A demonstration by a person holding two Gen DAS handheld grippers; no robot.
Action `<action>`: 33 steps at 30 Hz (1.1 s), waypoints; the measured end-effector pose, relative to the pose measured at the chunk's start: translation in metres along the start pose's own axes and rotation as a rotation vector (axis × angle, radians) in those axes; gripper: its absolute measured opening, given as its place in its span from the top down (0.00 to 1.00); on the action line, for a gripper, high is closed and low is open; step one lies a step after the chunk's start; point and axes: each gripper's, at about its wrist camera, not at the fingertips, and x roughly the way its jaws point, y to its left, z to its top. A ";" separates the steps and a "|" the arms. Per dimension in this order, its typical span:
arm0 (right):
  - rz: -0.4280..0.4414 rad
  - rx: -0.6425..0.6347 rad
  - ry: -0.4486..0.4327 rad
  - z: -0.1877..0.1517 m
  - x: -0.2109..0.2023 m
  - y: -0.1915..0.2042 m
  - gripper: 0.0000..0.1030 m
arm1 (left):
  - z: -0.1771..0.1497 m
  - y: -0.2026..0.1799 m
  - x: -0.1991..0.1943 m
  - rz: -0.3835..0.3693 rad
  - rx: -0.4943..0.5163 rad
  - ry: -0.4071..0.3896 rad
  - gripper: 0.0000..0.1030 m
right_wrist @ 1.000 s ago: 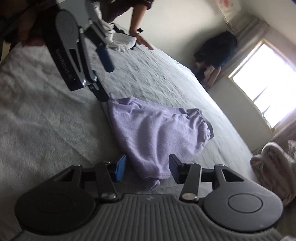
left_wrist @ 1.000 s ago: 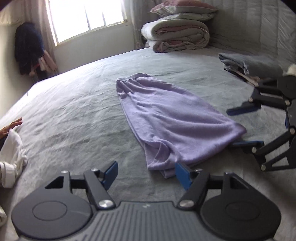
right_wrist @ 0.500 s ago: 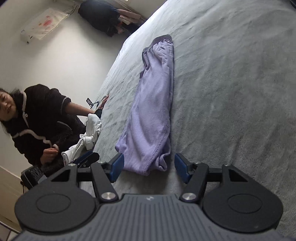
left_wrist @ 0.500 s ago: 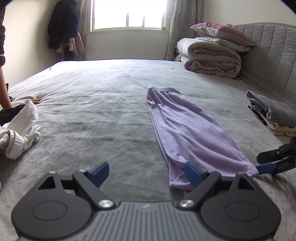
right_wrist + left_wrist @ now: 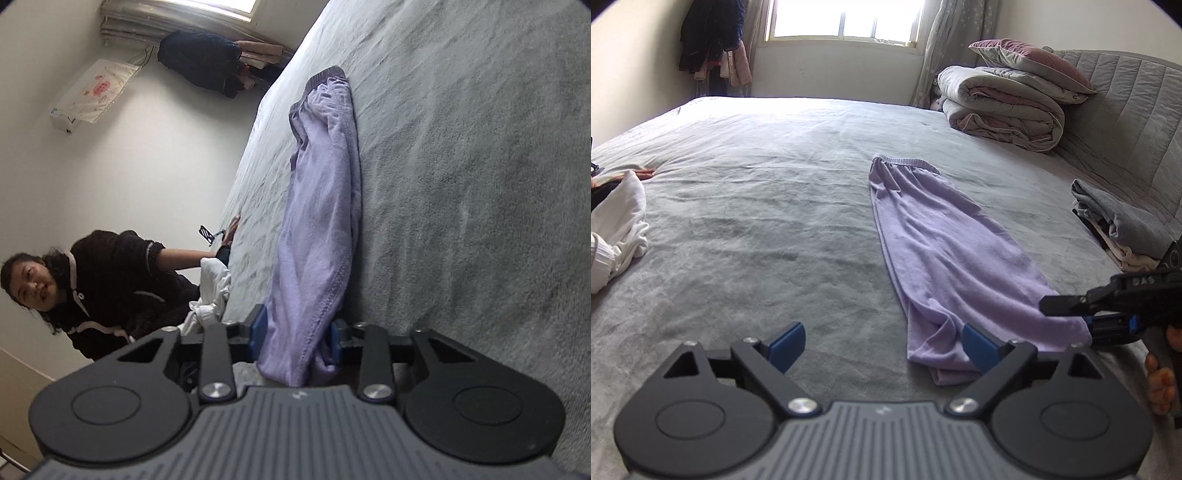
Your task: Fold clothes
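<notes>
One pair of lilac trousers [image 5: 938, 240] lay lengthwise on the grey bed [image 5: 757, 206], waistband toward the window. The right tongs [image 5: 297, 341] were closing, pads pinching the hem end of the trousers. The left tongs [image 5: 882, 347] were spreading wide with nothing between them, their right pad just beside that same hem.

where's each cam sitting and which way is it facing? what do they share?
Left wrist: on the left gripper, low over the grey bed, facing the window; fingers opening, empty; right gripper at right edge.
Right wrist: on the right gripper, rolled sideways, fingers closing on the purple garment hem.
Shared: garment, bed, white clothes.
</notes>
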 end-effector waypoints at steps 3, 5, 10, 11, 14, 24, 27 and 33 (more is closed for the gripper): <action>-0.021 -0.046 0.008 -0.001 -0.001 0.004 0.93 | -0.001 0.000 0.003 -0.026 -0.012 0.018 0.07; -0.036 -0.079 0.020 0.000 -0.001 0.009 0.92 | -0.001 -0.001 0.006 -0.026 -0.018 0.018 0.04; -0.096 -0.166 0.035 -0.005 -0.002 0.003 0.95 | 0.003 -0.003 0.020 0.052 -0.042 0.033 0.01; -0.105 -0.179 0.035 -0.006 -0.002 0.001 0.96 | 0.004 -0.008 0.023 0.093 -0.020 0.029 0.01; -0.102 -0.182 0.031 -0.007 -0.001 -0.002 0.96 | 0.007 -0.027 0.030 0.219 0.107 -0.003 0.01; -0.084 -0.173 0.034 -0.003 -0.003 -0.006 0.96 | 0.003 -0.041 0.032 0.263 0.258 -0.005 0.01; -0.082 -0.171 0.033 -0.003 -0.003 -0.006 0.96 | 0.003 -0.034 0.024 0.137 0.199 -0.026 0.01; -0.078 -0.169 0.029 -0.004 -0.004 -0.006 0.96 | 0.003 -0.038 0.027 -0.035 0.148 -0.010 0.42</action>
